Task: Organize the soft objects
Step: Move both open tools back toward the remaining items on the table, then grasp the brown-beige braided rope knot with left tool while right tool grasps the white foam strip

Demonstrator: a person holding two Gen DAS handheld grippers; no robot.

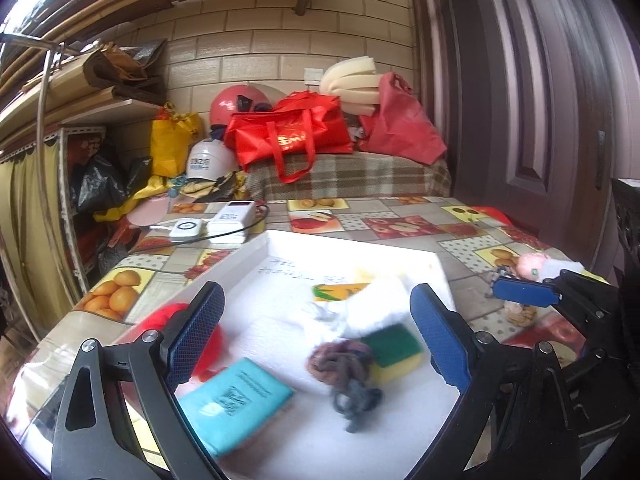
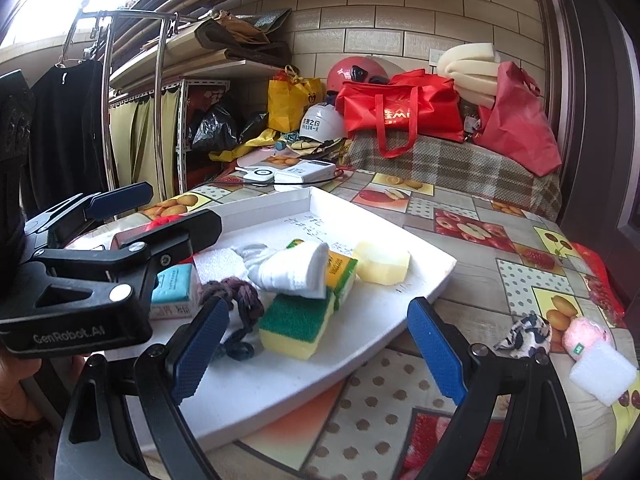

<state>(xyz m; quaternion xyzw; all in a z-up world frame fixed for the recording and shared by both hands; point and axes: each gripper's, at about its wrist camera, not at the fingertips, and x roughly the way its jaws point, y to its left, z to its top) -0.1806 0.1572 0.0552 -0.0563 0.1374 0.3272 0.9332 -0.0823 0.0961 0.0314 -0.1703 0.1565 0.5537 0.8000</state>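
Within the shallow white foam tray (image 2: 424, 276) are gathered: green-and-yellow sponges (image 2: 298, 324), rolled white sock (image 2: 296, 270), teal pack (image 2: 174, 282). At four o'clock, pink plush (image 2: 586, 334), patterned scrunchie (image 2: 524, 334) remain. Left gripper (image 1: 316, 336), right gripper (image 2: 318, 350): wide apart, nothing held.

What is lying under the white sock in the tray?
The white sock rests on two green-and-yellow sponges: the near sponge and the far sponge. The tray floor beneath them is covered, so anything else there cannot be seen.
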